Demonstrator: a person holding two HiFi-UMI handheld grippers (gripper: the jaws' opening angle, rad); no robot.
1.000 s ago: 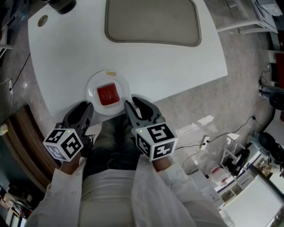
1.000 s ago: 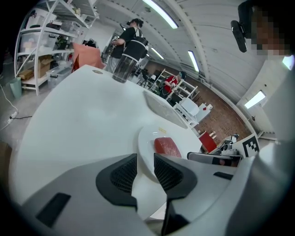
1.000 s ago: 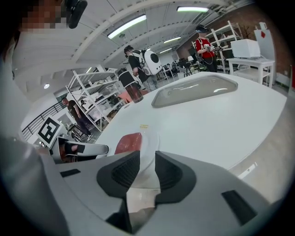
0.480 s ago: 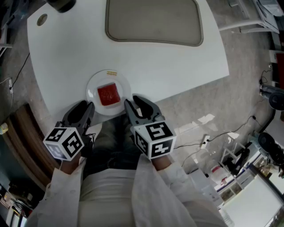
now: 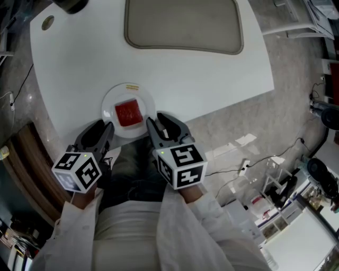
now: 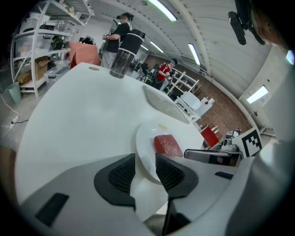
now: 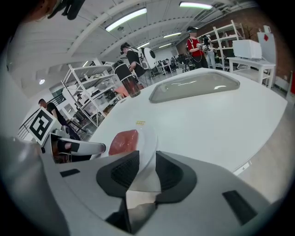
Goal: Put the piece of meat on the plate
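The red square piece of meat (image 5: 128, 113) lies mid-plate on the round white plate (image 5: 110, 107), at the near edge of the white table (image 5: 185, 74). The left gripper (image 5: 102, 128), at the plate's 7 o'clock, has just been opening its jaws. They stand apart, and the plate's rim shows in the gap, untouched by the pads. The right gripper (image 5: 158, 121), at 5 o'clock, is likewise parted. A grey oval mat (image 5: 183, 24) lies at 1 o'clock and a dark tumbler (image 5: 69, 4) stands far off at 11.

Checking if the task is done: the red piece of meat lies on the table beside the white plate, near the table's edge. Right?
No. The piece of meat lies on the white plate, not on the table beside it, as the head view shows. It is near the table's edge.
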